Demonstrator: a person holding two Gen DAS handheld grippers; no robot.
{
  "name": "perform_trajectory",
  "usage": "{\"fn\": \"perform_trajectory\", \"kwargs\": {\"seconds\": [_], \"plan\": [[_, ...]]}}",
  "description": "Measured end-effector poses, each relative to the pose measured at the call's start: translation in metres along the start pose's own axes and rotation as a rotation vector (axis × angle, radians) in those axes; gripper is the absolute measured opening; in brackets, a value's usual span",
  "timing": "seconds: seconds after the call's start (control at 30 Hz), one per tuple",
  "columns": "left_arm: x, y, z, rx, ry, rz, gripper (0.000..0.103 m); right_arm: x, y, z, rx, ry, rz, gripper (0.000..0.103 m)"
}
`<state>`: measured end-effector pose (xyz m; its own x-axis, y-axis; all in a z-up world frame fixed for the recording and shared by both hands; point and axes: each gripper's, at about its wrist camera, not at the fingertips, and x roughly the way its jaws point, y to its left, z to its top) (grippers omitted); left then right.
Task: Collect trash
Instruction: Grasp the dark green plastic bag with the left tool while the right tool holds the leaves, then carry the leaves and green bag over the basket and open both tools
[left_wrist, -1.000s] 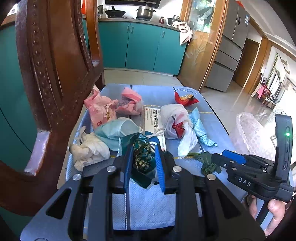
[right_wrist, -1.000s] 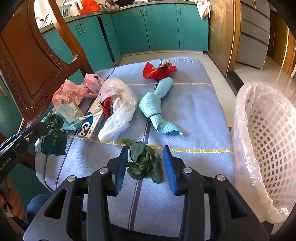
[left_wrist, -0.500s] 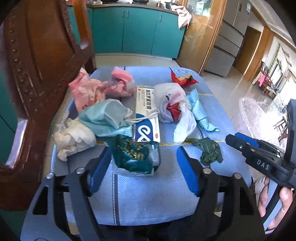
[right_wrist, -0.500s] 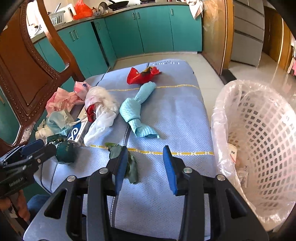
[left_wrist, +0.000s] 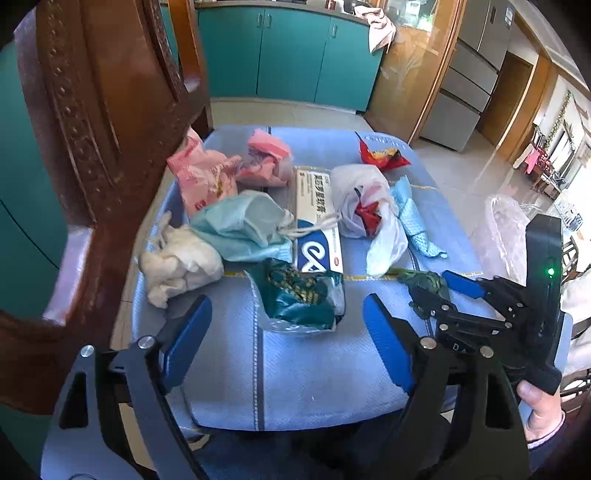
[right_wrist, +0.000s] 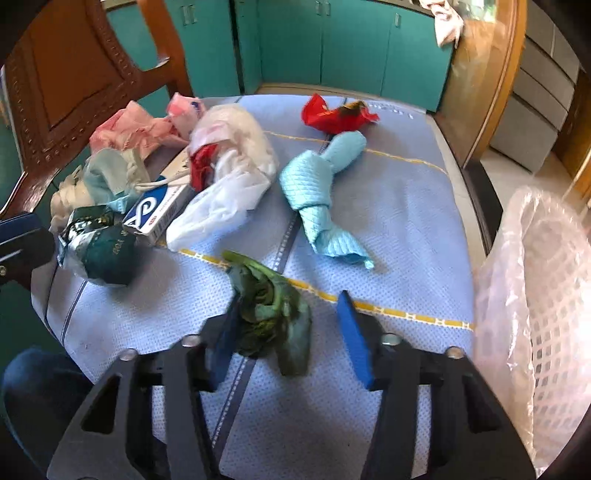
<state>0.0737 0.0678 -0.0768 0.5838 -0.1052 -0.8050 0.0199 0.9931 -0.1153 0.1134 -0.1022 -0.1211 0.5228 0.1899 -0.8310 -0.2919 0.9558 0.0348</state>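
On the blue-clothed desk (right_wrist: 388, 206), the left gripper (left_wrist: 286, 332) has just opened wide around a green wrapper (left_wrist: 299, 295); the right gripper (right_wrist: 286, 339) straddles wilted leaves (right_wrist: 271, 314), fingers apart, beside the lined basket (right_wrist: 546, 295).

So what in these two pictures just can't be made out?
- Inside of the lined white basket: right wrist view, cut by the frame edge and glared out; contents unreadable.
- Small print on the medicine box: left wrist view, too small, partly under the face mask strings.
- What the white plastic bag holds: only a red scrap shows.
- Whether the wilted greens touch the right gripper pad: motion blur.
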Motion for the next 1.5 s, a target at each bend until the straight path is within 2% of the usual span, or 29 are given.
{"fn": "perform_trajectory", "kwargs": {"seconds": [0.07, 0.13, 0.33, 0.47, 0.5, 0.53, 0.6, 0.67, 0.83, 1.1, 1.23, 1.5], "plan": [[0.008, -0.005, -0.001, 0.019, 0.015, 0.022, 0.086, -0.001, 0.003, -0.001, -0.012, 0.000, 0.022, 0.025], [0.018, -0.007, -0.001, 0.024, 0.039, 0.034, 0.086, -0.004, 0.006, -0.003, -0.024, -0.006, 0.021, 0.020], [0.034, -0.008, 0.000, 0.009, 0.095, 0.038, 0.086, -0.021, 0.003, -0.012, -0.008, -0.035, 0.045, 0.018], [0.043, -0.007, 0.005, 0.006, 0.127, 0.076, 0.085, -0.025, -0.002, -0.014, 0.041, -0.047, 0.051, 0.018], [0.044, -0.006, 0.006, 0.007, 0.130, 0.076, 0.076, -0.027, -0.004, -0.016, 0.058, -0.049, 0.054, 0.018], [0.045, -0.007, 0.006, 0.008, 0.135, 0.076, 0.059, -0.028, -0.005, -0.018, 0.064, -0.049, 0.053, 0.018], [0.045, -0.008, 0.006, 0.024, 0.135, 0.076, 0.056, -0.032, -0.008, -0.022, 0.070, -0.047, 0.049, 0.018], [0.040, -0.012, 0.007, 0.044, 0.114, 0.047, 0.054, -0.035, -0.009, -0.024, 0.067, -0.049, 0.042, 0.018], [0.016, -0.018, 0.006, 0.068, 0.028, 0.035, 0.052, -0.043, -0.012, -0.024, 0.089, -0.068, 0.034, 0.018], [-0.030, -0.031, 0.007, 0.116, -0.162, 0.075, 0.052, -0.050, -0.008, -0.024, 0.093, -0.086, 0.038, 0.018], [-0.041, -0.029, 0.006, 0.090, -0.211, 0.082, 0.052, -0.052, -0.010, -0.024, 0.092, -0.084, 0.033, 0.018], [-0.062, -0.031, 0.009, 0.070, -0.295, 0.081, 0.052, -0.074, -0.023, -0.016, 0.105, -0.157, 0.041, 0.018]]}}
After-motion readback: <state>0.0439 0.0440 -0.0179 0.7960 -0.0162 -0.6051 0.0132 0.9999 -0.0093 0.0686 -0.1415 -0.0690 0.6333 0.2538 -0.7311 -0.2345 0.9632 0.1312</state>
